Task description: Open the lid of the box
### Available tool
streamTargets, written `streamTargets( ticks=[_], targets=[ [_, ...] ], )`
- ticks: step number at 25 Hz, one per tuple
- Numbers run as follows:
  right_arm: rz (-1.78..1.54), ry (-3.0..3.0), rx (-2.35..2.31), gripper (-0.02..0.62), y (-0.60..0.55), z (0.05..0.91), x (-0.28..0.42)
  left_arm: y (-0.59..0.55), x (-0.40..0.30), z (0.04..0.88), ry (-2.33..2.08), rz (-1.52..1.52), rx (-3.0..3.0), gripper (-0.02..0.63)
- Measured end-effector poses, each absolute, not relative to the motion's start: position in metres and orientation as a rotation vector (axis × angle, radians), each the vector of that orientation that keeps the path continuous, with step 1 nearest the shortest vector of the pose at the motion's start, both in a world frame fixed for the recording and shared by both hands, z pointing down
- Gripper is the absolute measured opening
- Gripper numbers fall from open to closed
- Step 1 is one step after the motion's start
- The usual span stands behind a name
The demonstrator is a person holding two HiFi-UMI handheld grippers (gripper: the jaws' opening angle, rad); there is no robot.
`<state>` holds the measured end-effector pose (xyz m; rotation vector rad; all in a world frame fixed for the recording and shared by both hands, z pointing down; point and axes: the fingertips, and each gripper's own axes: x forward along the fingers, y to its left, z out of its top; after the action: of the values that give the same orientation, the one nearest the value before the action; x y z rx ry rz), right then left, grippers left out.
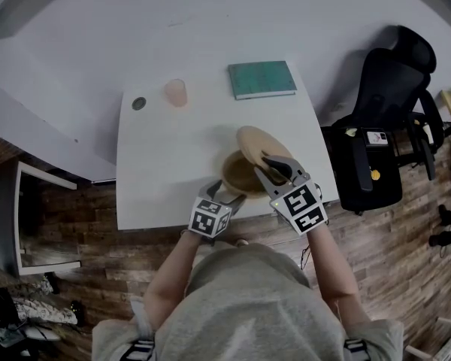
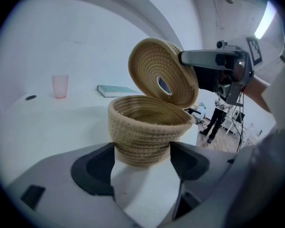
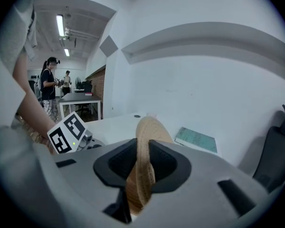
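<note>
A round woven basket box [image 1: 239, 173] stands near the front edge of the white table [image 1: 165, 171]. My left gripper [image 1: 227, 194] is shut on its lower wall, with a jaw on each side of the base [image 2: 145, 127]. The woven lid [image 1: 257, 143] is lifted off and tilted up on edge over the far right rim, so the bowl's inside shows. My right gripper [image 1: 274, 165] is shut on the lid's edge [image 3: 147, 137], both pads pressed on the rim. In the left gripper view the lid [image 2: 161, 72] leans above the basket.
A green book [image 1: 261, 78] lies at the table's far right. A pink cup [image 1: 176, 92] and a small dark disc [image 1: 139, 103] stand at the far left. A black office chair [image 1: 383, 126] is right of the table. People stand in the background of both gripper views.
</note>
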<state>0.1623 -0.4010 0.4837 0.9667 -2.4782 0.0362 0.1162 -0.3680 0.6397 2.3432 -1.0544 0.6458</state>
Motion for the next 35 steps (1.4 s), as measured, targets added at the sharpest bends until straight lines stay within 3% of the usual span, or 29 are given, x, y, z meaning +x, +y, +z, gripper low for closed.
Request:
streamTargets(
  ticks=[16, 29, 30, 33, 35],
  targets=[
    [0.240, -2.540, 1.368, 0.082, -0.407, 0.447, 0.231, -0.358, 0.111, 0.626, -1.078, 0.612, 2.370, 0.337],
    [0.357, -2.592, 1.530, 0.083, -0.349, 0.425, 0.228, -0.321, 0.095, 0.565, -1.087, 0.425, 2.449, 0.327],
    [0.363, -2.593, 1.539, 0.083, -0.343, 0.424, 0.225, -0.318, 0.090, 0.560, -1.109, 0.412, 2.453, 0.307],
    [0.368, -2.587, 1.559, 0.083, -0.325, 0.421, 0.217, -0.311, 0.075, 0.548, -1.205, 0.386, 2.445, 0.155],
    [0.372, -2.583, 1.575, 0.083, -0.312, 0.419, 0.212, -0.303, 0.070, 0.541, -1.219, 0.375, 2.451, 0.150]
  ],
)
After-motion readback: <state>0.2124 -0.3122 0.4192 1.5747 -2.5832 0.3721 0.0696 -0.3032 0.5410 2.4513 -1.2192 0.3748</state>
